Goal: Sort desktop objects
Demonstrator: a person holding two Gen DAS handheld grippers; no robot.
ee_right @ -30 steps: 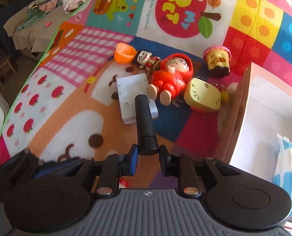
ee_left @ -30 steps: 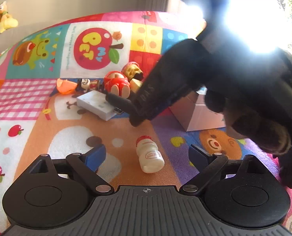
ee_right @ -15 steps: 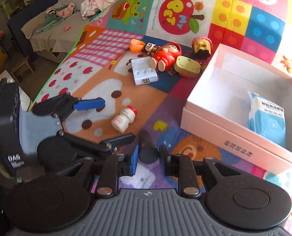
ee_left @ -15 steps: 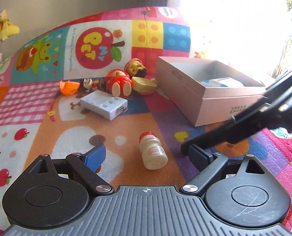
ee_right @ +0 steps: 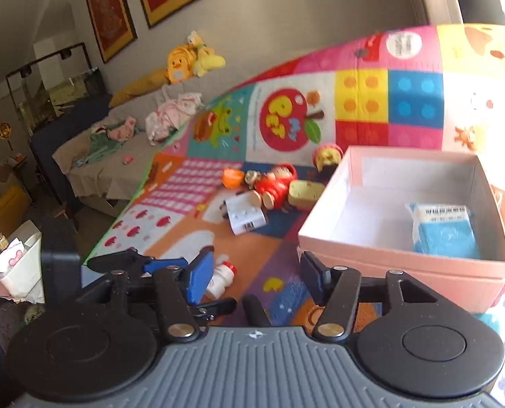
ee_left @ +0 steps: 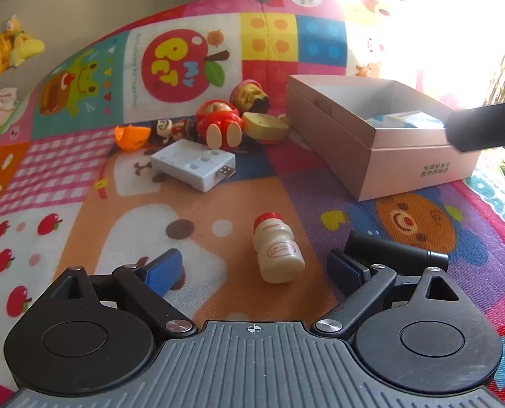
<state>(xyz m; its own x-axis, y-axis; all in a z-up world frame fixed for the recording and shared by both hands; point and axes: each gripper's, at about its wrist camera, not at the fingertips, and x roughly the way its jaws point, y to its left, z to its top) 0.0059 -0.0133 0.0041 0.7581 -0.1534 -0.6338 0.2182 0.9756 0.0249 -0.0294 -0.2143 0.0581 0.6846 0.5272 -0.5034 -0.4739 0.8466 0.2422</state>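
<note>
A small yogurt bottle with a red cap lies on the play mat between the fingers of my open left gripper. A black cylinder lies on the mat just past the left gripper's right finger; it shows below my right gripper. My right gripper is open and empty, above the mat beside the pink box. The box holds a blue packet. A white charger and several toy figures lie further back.
The right gripper's body pokes in over the box edge in the left wrist view. An orange toy lies left of the figures. A sofa with clothes and plush toys stands beyond the mat.
My right gripper has let go of the black cylinder, which now lies on the mat, and has opened and lifted. The left gripper has hardly moved.
</note>
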